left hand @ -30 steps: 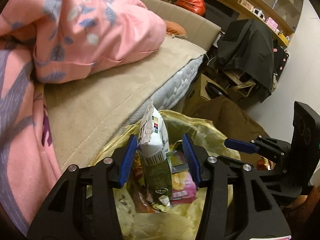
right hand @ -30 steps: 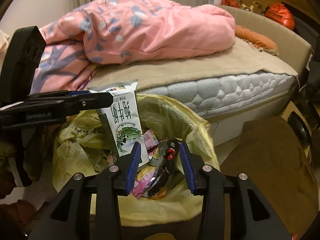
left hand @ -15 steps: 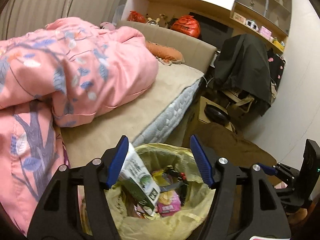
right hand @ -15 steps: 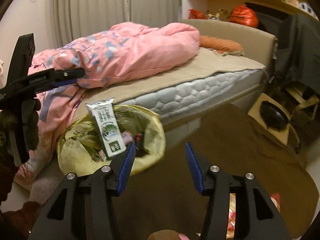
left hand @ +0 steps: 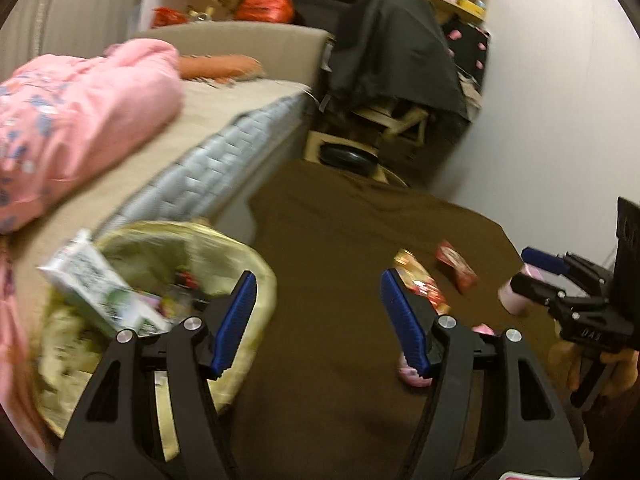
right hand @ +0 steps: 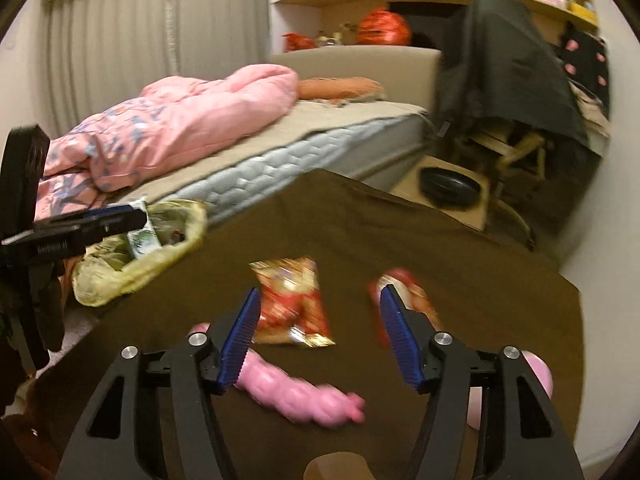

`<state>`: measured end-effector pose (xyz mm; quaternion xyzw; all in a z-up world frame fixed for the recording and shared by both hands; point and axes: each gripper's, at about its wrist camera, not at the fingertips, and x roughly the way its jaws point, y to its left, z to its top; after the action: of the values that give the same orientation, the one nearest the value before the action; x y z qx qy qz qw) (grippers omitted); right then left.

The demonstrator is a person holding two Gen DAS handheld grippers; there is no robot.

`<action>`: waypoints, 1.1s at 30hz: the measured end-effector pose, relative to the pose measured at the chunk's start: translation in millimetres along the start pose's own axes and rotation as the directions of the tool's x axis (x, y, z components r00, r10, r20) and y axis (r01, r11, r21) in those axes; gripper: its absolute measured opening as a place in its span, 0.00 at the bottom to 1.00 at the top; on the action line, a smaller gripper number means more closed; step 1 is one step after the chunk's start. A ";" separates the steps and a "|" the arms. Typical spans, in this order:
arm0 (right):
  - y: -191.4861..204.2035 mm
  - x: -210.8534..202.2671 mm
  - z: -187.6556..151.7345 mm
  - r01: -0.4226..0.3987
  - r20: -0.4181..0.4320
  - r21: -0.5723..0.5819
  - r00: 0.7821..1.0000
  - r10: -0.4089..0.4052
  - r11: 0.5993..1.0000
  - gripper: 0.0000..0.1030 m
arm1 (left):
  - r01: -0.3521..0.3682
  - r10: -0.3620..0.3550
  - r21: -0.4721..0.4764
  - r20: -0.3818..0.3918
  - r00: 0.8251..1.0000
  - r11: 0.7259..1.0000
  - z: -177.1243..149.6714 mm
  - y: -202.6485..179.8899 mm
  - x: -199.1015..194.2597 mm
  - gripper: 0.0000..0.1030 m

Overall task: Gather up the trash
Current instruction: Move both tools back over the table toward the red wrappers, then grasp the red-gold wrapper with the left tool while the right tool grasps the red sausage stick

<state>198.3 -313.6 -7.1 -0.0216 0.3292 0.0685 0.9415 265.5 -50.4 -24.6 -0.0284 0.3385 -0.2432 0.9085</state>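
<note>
A bin lined with a yellow bag (left hand: 256, 276) stands by the bed, with a white and green milk carton (left hand: 100, 292) sticking out of it; it also shows in the right wrist view (right hand: 132, 272). My left gripper (left hand: 316, 324) is open and empty, over the brown cloth right of the bin. My right gripper (right hand: 316, 336) is open and empty above the brown table. Under it lie a red and gold snack packet (right hand: 292, 304), a red wrapper (right hand: 404, 292) and a pink wrapper (right hand: 300, 396). The packets also show in the left wrist view (left hand: 420, 284).
A brown cloth (right hand: 460, 264) covers the low table. A bed (right hand: 304, 152) with a pink duvet (right hand: 180, 128) lies behind the bin. A chair draped in black cloth (right hand: 508, 64) and a box with a black object (right hand: 448, 188) stand at the back right.
Both grippers swung right, away from the bin and over the brown table. The milk carton stays in the bin. The table's wrappers came into view.
</note>
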 end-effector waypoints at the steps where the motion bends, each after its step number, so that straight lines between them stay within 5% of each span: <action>1: -7.0 -4.4 -4.5 0.011 0.002 0.006 1.000 -0.011 1.000 0.63 | 0.009 -0.009 0.003 -0.008 1.000 1.000 -2.1 -5.7 4.1 0.60; 9: -27.8 3.0 -25.7 -0.025 -0.064 0.044 0.998 0.028 0.999 0.64 | 0.031 -0.028 0.058 -0.048 0.998 0.998 -7.1 -46.4 25.9 0.60; 23: -25.8 43.5 -36.8 -0.022 -0.098 0.051 0.995 0.027 0.998 0.64 | 0.040 -0.040 -0.002 -0.093 0.995 0.999 -20.4 -36.9 48.7 0.61; 33: -61.3 111.3 -2.5 0.022 -0.165 0.094 0.986 -0.006 0.995 0.64 | 0.096 -0.106 -0.072 -0.158 0.982 0.993 -21.4 -22.6 61.1 0.81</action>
<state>291.7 -361.7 -78.7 0.0154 0.4086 0.0441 0.9115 282.5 -96.1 -72.9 -0.0551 0.4167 -0.2794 0.8633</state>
